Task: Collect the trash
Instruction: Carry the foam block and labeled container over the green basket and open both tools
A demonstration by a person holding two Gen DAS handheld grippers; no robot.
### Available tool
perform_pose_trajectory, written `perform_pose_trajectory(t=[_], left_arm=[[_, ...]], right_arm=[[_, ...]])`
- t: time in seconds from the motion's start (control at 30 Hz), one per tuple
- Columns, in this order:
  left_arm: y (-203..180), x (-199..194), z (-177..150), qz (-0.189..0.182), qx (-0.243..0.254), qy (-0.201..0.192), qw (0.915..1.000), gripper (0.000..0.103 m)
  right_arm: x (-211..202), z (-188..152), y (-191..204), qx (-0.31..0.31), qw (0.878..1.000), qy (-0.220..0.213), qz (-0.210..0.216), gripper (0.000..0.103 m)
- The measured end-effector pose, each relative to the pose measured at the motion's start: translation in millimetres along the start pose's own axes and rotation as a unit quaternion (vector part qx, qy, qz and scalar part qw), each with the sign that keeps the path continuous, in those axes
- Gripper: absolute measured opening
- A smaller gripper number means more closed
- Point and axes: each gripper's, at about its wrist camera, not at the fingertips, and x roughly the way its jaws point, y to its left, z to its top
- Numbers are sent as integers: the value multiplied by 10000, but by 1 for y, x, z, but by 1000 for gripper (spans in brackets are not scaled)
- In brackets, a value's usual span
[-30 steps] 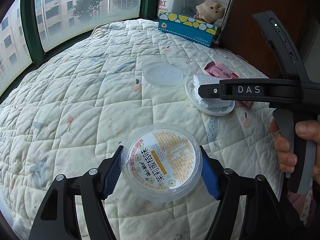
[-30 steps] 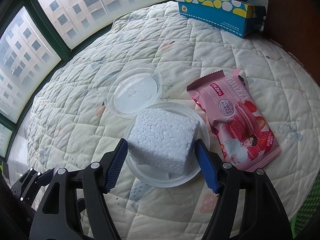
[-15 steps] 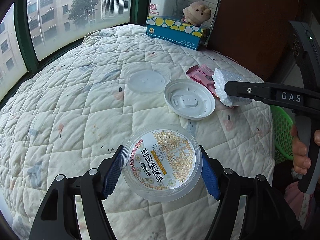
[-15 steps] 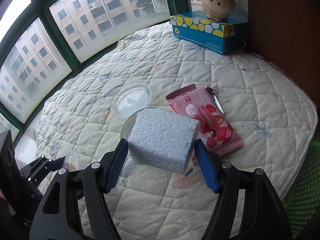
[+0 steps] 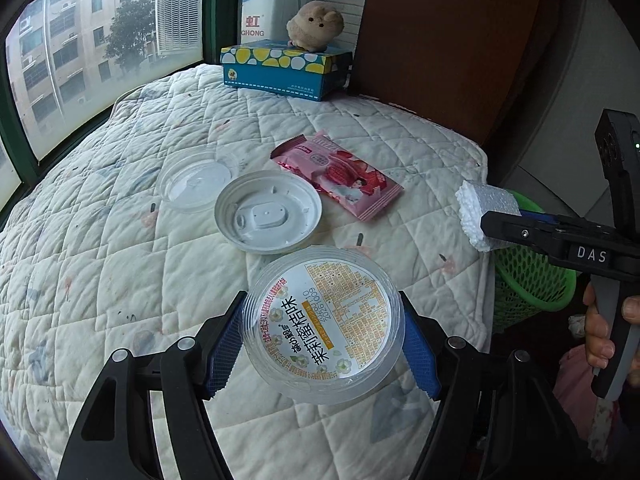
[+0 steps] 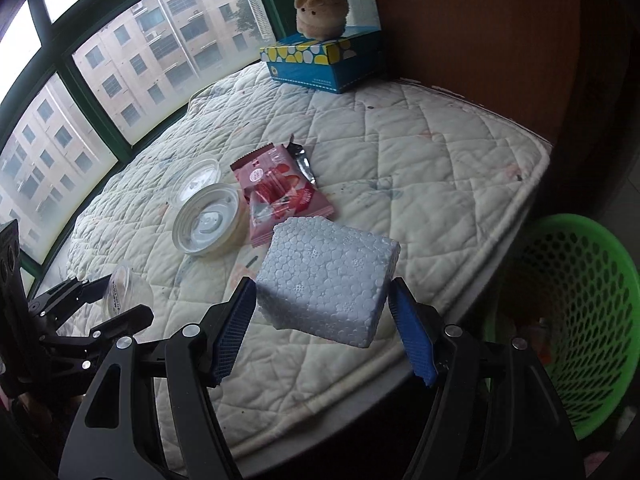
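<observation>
Quilted mattress (image 6: 400,152) beside windows (image 6: 132,64), tissue box (image 6: 320,65) at its far edge. Left gripper (image 5: 322,330) clamps a labelled cup (image 5: 324,320); right gripper (image 6: 323,318) clamps a foam block (image 6: 328,276) near the green basket (image 6: 580,312).

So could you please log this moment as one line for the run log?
left claw: shut on cup | right claw: shut on foam | basket: beside bed | wrapper: on bed

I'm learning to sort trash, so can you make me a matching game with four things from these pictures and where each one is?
Things:
1. foam block
2. labelled clear lid
3. pink snack wrapper
4. plush toy

Places:
A. on the tissue box
B. lying on the quilt
C. in the left gripper
D. in the right gripper, near the green basket

Pairs: 1-D, 2-C, 3-B, 4-A
</observation>
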Motion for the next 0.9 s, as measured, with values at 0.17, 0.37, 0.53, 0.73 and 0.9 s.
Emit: perform_pose_trajectory(t=[0.17, 0.37, 0.53, 0.73, 0.9], left_arm=[[-36, 6, 3, -162, 206, 39, 9996, 68], [-73, 17, 9, -304, 366, 101, 9988, 68], [-98, 26, 15, -362, 501, 153, 9980, 68], [-123, 33, 22, -432, 623, 190, 9969, 68], [-145, 40, 27, -525, 756, 212, 9955, 68]], right_arm=[[-19, -16, -40, 248, 9995, -35, -204, 68], [-39, -29, -81, 529, 9977, -129, -395, 68], [-52, -38, -113, 773, 9952, -189, -563, 68], [-62, -47, -146, 973, 9917, -197, -814, 70], [-66, -52, -167, 1119, 9890, -190, -949, 70]])
